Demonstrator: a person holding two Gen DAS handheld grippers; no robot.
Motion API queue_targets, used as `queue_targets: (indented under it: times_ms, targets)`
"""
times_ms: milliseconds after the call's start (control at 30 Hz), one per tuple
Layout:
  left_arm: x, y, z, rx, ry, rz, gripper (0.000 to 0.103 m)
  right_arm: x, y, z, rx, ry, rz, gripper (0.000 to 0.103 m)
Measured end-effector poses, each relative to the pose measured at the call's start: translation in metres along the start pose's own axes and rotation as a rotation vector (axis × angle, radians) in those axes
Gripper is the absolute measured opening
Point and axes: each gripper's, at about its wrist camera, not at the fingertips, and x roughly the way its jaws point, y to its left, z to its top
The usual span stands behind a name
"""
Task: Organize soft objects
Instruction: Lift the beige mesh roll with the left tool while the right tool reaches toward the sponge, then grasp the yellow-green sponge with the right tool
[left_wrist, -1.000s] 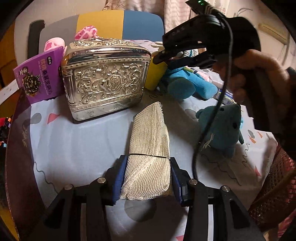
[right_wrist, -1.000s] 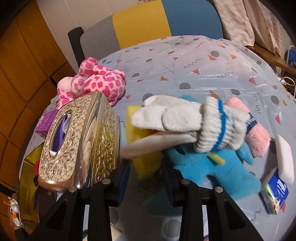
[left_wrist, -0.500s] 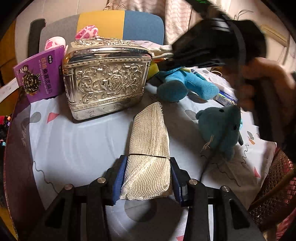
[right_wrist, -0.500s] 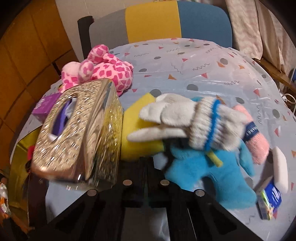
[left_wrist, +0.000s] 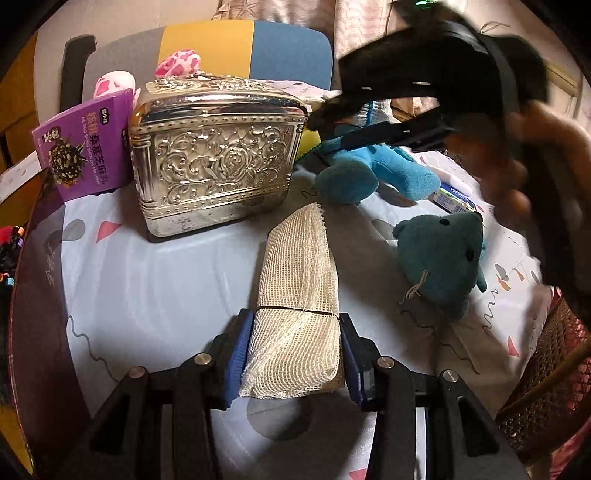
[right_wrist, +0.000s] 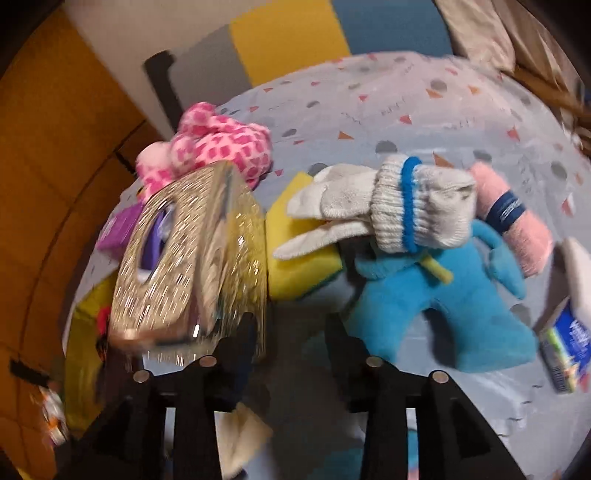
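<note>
My left gripper (left_wrist: 293, 354) is shut on a cream mesh cloth roll (left_wrist: 295, 295) that lies on the table and points at the silver box. My right gripper (right_wrist: 290, 339) is open and empty, above the table just short of a yellow sponge (right_wrist: 295, 251); in the left wrist view it hovers blurred at the upper right (left_wrist: 325, 122). A white knit glove with a blue band (right_wrist: 388, 206) lies on a bright blue plush (right_wrist: 436, 302) beside a pink towel roll (right_wrist: 513, 225). A dark teal plush (left_wrist: 443, 258) lies right of the mesh roll. A pink spotted plush (right_wrist: 218, 147) is behind the box.
An ornate silver tissue box (left_wrist: 218, 155) stands mid-table, with a purple snack packet (left_wrist: 85, 144) to its left. A small blue carton (right_wrist: 565, 350) and a white bar (right_wrist: 580, 273) lie at the right. A chair back (left_wrist: 221, 48) stands behind the table; a wicker basket (left_wrist: 546, 376) sits at the right edge.
My right gripper has drawn back from the sponge and glove, and its jaws have opened again after closing. My left gripper and the mesh roll have not moved.
</note>
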Motion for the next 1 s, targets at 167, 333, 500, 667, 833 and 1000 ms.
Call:
queue_targets:
  times_ms: [167, 333, 500, 667, 833, 1000]
  targets:
    - [-0.002, 0.001, -0.002, -0.004, -0.005, -0.007, 0.045, 0.031, -0.016, 0.016, 0.176, 0.02, -0.016, 0.045]
    - [-0.002, 0.003, -0.003, -0.007, -0.009, -0.016, 0.045, 0.052, -0.029, 0.024, 0.295, -0.012, 0.071, 0.046]
    - [-0.002, 0.004, -0.003, -0.009, -0.01, -0.022, 0.045, 0.047, -0.037, 0.024, 0.303, -0.047, 0.111, 0.029]
    - [-0.002, 0.003, -0.004, 0.001, -0.013, -0.012, 0.045, 0.01, -0.039, 0.016, 0.255, -0.082, 0.099, 0.028]
    - [-0.001, 0.003, 0.003, -0.013, 0.005, -0.009, 0.042, -0.028, -0.033, -0.001, 0.175, -0.063, 0.101, 0.028]
    - [-0.013, 0.01, 0.013, -0.063, 0.024, -0.032, 0.042, -0.053, -0.016, -0.032, 0.05, -0.04, 0.038, 0.028]
